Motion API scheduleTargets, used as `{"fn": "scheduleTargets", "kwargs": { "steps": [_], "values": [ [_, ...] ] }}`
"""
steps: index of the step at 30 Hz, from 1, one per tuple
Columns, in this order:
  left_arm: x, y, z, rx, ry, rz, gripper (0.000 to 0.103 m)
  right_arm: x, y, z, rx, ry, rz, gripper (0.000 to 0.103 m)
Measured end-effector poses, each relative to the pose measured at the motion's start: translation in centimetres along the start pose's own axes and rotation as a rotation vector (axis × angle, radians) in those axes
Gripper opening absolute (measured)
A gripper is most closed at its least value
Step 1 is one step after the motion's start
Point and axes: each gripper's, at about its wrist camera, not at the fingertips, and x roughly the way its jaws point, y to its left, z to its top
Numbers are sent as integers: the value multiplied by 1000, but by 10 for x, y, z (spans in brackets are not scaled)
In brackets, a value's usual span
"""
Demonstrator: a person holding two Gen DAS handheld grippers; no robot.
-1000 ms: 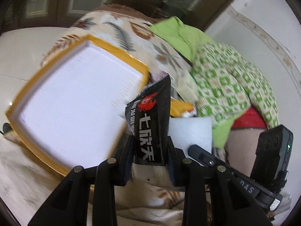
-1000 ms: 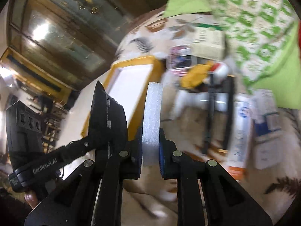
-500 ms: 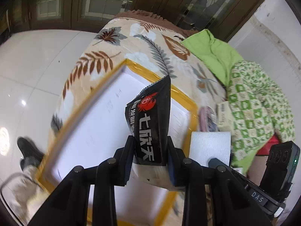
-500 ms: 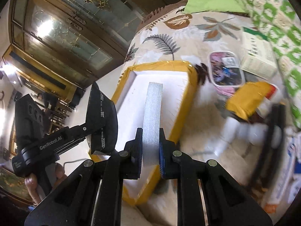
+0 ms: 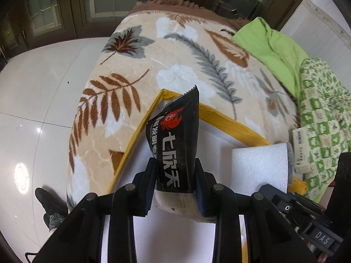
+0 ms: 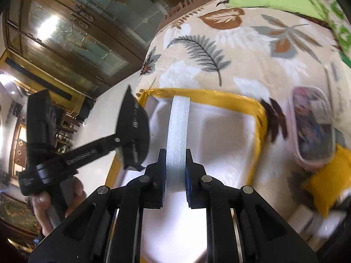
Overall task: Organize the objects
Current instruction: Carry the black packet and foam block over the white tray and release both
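Observation:
My left gripper [image 5: 175, 182] is shut on a black snack packet [image 5: 175, 144] with a red crab logo, held upright above the white box with a yellow taped rim [image 5: 228, 125]. My right gripper [image 6: 174, 171] is shut on a white foam slab [image 6: 177, 131], held edge-on over the same box [image 6: 258, 118]. The foam slab also shows in the left wrist view [image 5: 260, 166], to the right of the packet. The left gripper with the packet [image 6: 133, 135] shows at the left of the right wrist view.
The box lies on a leaf-patterned beige blanket [image 5: 175, 54]. A clear plastic container [image 6: 311, 129] and a yellow pouch [image 6: 329, 182] lie right of the box. Green cloth [image 5: 272, 46] and a green-patterned quilt [image 5: 324, 114] lie at the right. A white tiled floor [image 5: 33, 100] is at the left.
Both grippers have moved left from the clutter, carrying the packet and the foam slab over the white box. The box now lies under both of them.

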Motion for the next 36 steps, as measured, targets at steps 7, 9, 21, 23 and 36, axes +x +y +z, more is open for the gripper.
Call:
{"fn": "scheduleTargets", "kwargs": {
  "steps": [7, 9, 21, 23, 36],
  "values": [
    [10, -7, 9, 84, 25, 31, 31, 33, -9, 13, 33, 39, 48, 14],
    [15, -14, 10, 136, 40, 52, 32, 40, -7, 13, 29, 50, 54, 14],
    [14, -13, 7, 207, 12, 47, 43, 64, -15, 15, 43, 65, 94, 15],
    [13, -11, 5, 193, 11, 20, 45, 65, -15, 16, 45, 74, 79, 21],
    [-15, -5, -7, 120, -70, 50, 65, 32, -11, 6, -17, 25, -38, 40]
  ]
}}
